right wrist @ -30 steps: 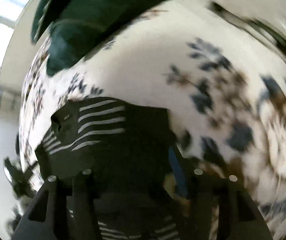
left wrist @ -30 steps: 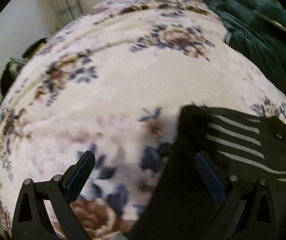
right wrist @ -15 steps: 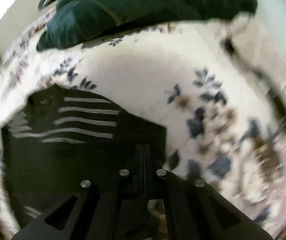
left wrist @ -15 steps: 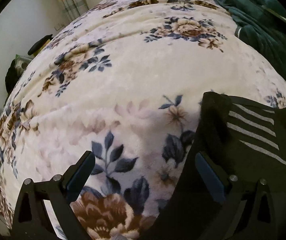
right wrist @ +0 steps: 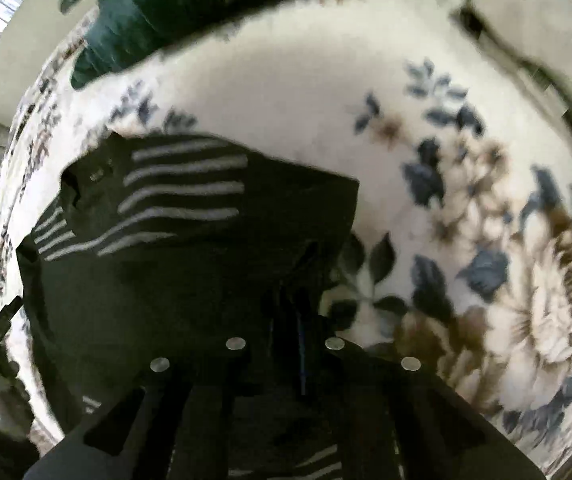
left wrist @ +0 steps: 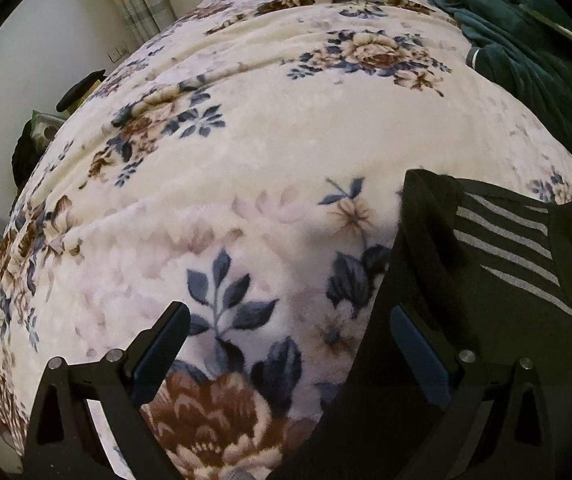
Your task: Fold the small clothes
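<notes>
A small black garment with grey stripes lies on a floral blanket, at the lower right of the left wrist view. My left gripper is open. Its right finger hangs over the garment's left edge and its left finger over bare blanket. In the right wrist view the garment fills the lower left. My right gripper has its fingers almost together, pinching the black cloth near the garment's right edge; its jaws are just starting to open.
A dark green fleece heap lies at the bed's far right, also in the right wrist view as dark green fleece. A wall and curtain stand past the bed's left edge. Bare blanket stretches right of the garment.
My right gripper went from open astride the garment's edge to fingers together on the cloth, and shifted a little. In the left view the garment sits slightly further right; the left jaws stayed open.
</notes>
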Action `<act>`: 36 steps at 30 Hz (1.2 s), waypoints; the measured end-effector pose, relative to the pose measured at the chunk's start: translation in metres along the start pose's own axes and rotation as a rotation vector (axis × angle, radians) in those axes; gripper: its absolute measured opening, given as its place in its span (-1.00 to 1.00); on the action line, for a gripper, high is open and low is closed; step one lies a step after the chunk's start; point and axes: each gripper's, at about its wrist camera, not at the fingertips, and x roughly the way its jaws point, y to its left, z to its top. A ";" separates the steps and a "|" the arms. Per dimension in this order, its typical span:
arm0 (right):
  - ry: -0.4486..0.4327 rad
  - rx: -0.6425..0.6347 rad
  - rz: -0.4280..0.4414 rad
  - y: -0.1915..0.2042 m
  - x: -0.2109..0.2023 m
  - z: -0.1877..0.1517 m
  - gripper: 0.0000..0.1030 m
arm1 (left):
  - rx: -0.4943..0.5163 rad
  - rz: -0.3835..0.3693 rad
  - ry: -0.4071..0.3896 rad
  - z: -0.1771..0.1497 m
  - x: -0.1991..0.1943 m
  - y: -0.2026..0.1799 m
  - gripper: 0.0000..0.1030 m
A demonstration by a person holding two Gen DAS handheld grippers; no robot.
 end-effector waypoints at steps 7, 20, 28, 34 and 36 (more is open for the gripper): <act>-0.072 0.066 -0.067 -0.014 -0.011 -0.009 -0.84 | 0.022 0.003 0.020 0.007 0.021 -0.009 1.00; 0.117 0.061 0.067 -0.036 -0.055 -0.016 0.66 | 0.047 -0.100 -0.044 -0.026 -0.068 -0.017 1.00; 0.161 -0.042 0.180 -0.079 -0.120 -0.022 0.70 | 0.118 -0.205 0.015 -0.165 -0.191 -0.108 1.00; 0.238 -0.145 0.259 -0.111 -0.099 0.014 0.71 | 0.069 -0.186 0.256 -0.303 -0.216 -0.208 1.00; 0.255 -0.174 0.287 -0.114 -0.083 0.030 0.70 | 0.039 -0.173 0.310 -0.340 -0.216 -0.234 1.00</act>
